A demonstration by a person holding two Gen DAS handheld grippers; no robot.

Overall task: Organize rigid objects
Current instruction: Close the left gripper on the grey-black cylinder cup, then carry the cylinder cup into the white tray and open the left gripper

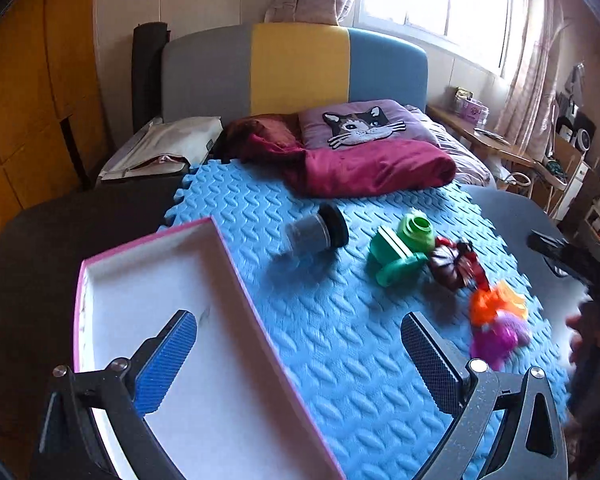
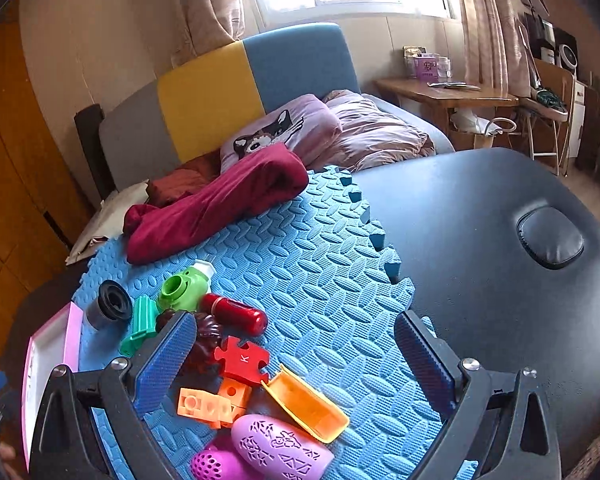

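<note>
**Toys loose on mat, box waiting, both claws empty**

Left wrist view: left gripper (image 1: pixel 300 364) spread wide, nothing between the pads, straddling the near wall of the box (image 1: pixel 236 280). Box white inside, pink-edged, apparently empty, lying on the left part of the blue mat (image 1: pixel 340 340). Jar (image 1: pixel 316 232) on its side just beyond the box, round and likely to roll if nudged. Green toy (image 1: pixel 400 248) and dark red figure (image 1: pixel 456 264) touching, further right; orange pieces (image 1: pixel 496 304) and purple toy (image 1: pixel 500 336) blurred near the mat's right edge. Risk: a finger catching the box wall and tipping or shoving it.

Right wrist view: right gripper (image 2: pixel 296 360) also gaping and empty, hovering over the cluster. Red puzzle piece (image 2: pixel 242 360), orange blocks (image 2: pixel 212 400), yellow scoop (image 2: pixel 308 408) and purple shell (image 2: pixel 284 448) crowded and touching between the fingers. Risk: closing on two at once, or scattering neighbours. Red cylinder (image 2: pixel 236 312) round, prone to slipping. Maroon cloth (image 2: pixel 220 208) on the mat's far side, well apart from the toys.
</note>
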